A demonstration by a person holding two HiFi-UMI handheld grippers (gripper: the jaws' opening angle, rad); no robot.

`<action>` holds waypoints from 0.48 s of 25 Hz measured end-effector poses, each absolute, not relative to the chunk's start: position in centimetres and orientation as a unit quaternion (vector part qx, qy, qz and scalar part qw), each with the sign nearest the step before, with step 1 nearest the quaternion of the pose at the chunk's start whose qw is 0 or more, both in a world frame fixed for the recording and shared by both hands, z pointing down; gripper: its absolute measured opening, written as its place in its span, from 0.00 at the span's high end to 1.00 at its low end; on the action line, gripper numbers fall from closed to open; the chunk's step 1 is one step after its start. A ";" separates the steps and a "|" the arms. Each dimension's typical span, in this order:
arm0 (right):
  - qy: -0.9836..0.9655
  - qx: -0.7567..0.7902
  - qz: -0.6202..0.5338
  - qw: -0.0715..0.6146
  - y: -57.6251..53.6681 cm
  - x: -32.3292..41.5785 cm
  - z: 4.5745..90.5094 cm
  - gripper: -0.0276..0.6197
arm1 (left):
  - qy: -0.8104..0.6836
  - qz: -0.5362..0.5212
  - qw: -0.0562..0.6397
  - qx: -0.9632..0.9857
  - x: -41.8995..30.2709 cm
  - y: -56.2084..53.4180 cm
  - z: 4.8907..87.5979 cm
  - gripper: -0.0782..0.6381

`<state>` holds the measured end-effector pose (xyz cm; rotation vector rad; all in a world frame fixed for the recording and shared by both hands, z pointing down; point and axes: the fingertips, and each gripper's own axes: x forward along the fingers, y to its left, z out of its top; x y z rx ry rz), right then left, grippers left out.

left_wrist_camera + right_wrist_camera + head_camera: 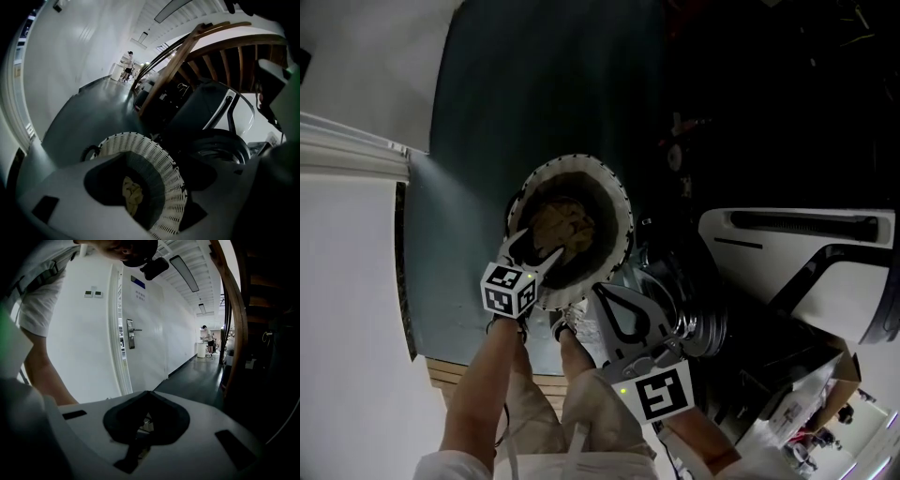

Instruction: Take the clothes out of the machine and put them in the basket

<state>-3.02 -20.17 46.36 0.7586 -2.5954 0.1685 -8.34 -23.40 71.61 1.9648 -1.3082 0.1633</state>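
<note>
Head view: left hand-held gripper (534,247) agape; clothes (567,225) in basket (624,214).

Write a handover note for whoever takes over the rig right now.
Grippers: left gripper open and empty, over the basket; right gripper shut, nothing in it, between basket and machine.
Things: tan clothes lie in the basket.
Done: that bundle is in.
Left: look into the machine; its inside is too dark to tell whether more remains.
</note>
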 end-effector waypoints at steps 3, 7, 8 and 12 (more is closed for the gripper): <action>-0.937 0.272 0.046 0.215 -20.4 -3.6 44.4 0.94 | -0.520 0.051 0.363 0.771 -9.6 -23.1 68.2 0.64; -0.939 0.272 0.021 0.210 -20.5 -4.4 40.6 0.94 | -0.546 0.018 0.344 0.764 -12.3 -22.9 62.7 0.84; -0.939 0.273 0.014 0.209 -20.6 -4.6 39.5 0.94 | -0.554 0.012 0.336 0.761 -13.0 -22.9 61.2 0.85; -0.942 0.278 -0.012 0.189 -20.6 -5.6 34.7 0.94 | -0.579 0.000 0.288 0.763 -16.1 -22.4 53.7 0.87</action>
